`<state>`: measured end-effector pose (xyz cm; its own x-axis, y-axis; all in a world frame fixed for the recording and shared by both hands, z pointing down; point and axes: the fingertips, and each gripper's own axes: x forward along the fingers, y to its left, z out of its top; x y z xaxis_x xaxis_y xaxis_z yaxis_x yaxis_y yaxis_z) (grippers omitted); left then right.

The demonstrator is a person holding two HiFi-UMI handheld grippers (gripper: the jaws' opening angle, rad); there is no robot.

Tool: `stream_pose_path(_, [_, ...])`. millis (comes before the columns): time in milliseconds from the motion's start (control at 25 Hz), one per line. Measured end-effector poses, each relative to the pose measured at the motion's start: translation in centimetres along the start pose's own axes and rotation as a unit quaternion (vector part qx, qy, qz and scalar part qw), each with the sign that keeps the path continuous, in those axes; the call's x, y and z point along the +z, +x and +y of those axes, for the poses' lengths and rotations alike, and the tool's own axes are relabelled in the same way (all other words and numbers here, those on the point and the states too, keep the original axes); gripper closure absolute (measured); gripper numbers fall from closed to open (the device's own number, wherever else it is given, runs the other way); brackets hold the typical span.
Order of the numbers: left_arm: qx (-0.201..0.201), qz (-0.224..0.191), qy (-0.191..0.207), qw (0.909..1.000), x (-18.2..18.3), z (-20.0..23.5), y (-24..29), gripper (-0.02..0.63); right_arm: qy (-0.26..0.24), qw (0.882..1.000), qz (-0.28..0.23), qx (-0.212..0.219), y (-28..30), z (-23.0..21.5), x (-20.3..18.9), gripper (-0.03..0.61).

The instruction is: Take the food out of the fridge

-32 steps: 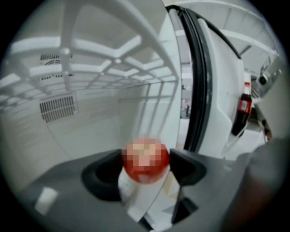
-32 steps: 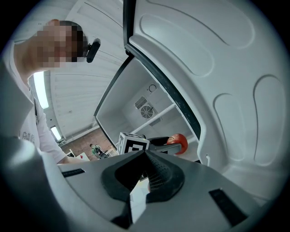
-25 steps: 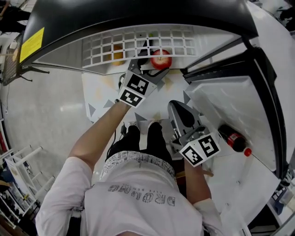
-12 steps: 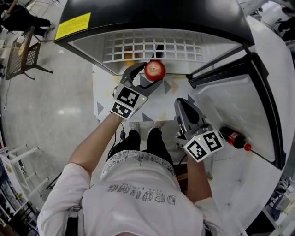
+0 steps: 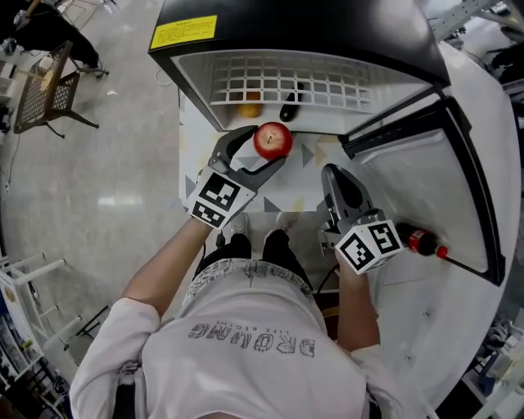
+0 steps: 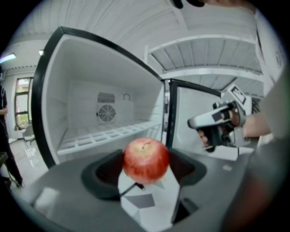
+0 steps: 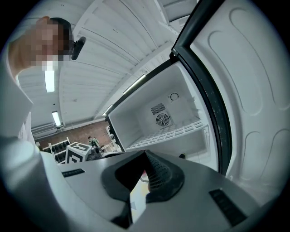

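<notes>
"What's around you?"

"A grey, glossy floor (image 5: pixel 90 188). The fridge (image 5: pixel 303 24) stands open at twelve o'clock, and its door (image 5: pixel 426 164) swings out toward two. A white mat (image 5: pixel 307 186) with grey and yellow triangles lies in front of the opening. There's a chair (image 5: pixel 45 90) off at ten o'clock."

"And inside?"

"A white wire shelf (image 5: pixel 278 82). Under it I see something orange (image 5: pixel 250 109) and something dark (image 5: pixel 289 106), both too small to name. A dark bottle (image 5: pixel 416 241) with a red label sits in the door, at three o'clock from my right hand."

"Where's the apple?"

"The apple (image 5: pixel 273 141) is outside the fridge, over the mat, just short of the shelf edge. My left tongs (image 5: pixel 260 152) are clamped on it, one jaw on each side."

"How are your arms?"

"My left arm reaches forward toward twelve, with the marker cube (image 5: pixel 214 199) facing up. My right arm is bent closer in, at four o'clock from the apple. The right tongs (image 5: pixel 338 182) point toward twelve with their tips together and nothing between them."
</notes>
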<state>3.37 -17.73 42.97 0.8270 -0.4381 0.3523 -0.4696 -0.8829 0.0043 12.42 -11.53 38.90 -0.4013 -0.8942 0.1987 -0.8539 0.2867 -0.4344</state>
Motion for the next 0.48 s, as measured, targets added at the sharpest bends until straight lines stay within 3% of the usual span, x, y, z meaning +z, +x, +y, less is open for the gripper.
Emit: stream_pose_path(480, [-0.004,-0.057,0.004,0.9984,2.8,1.1,-5.8,0.285,-0.019,1.000,-0.012,-0.012,0.0,1.9,1.1,0.578])
